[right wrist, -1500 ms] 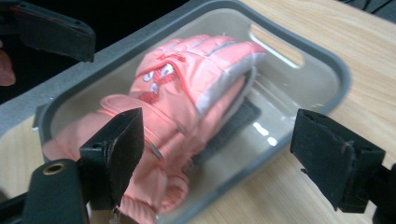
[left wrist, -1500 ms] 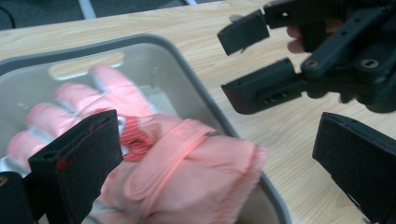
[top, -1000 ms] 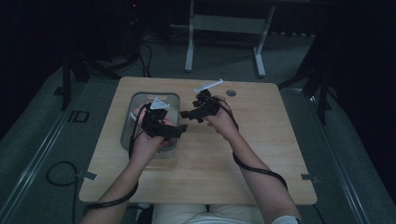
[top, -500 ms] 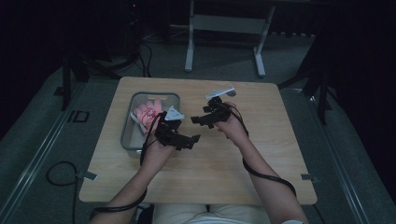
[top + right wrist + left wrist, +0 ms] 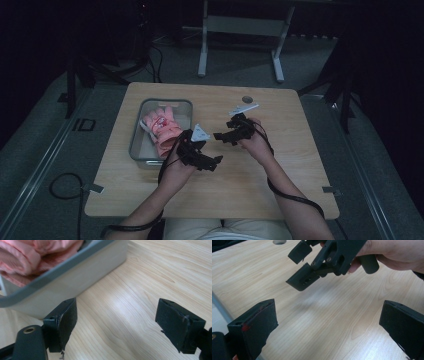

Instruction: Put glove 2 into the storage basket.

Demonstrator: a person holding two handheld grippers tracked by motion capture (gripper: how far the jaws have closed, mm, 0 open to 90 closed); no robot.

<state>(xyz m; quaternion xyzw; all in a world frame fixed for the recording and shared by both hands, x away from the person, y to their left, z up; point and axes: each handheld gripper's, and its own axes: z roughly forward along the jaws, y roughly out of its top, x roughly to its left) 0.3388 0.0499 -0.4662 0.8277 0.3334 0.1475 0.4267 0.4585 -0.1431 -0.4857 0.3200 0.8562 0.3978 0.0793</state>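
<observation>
Both claws gape empty over the pale wooden table [image 5: 300, 165].

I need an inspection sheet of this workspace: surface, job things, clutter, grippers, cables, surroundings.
Surface: wooden table, pale, with a round hole near the far edge.
Job's things: pink glove lying inside the grey bin at the table's left.
Clutter: nothing seen.
Grippers: left gripper open, empty, above bare wood right of the bin; right gripper open, empty, close to it.
Cables: black cable along the right forearm; another loops on the floor at left.
Surroundings: dark room, grey floor, metal stand beyond the table.
</observation>
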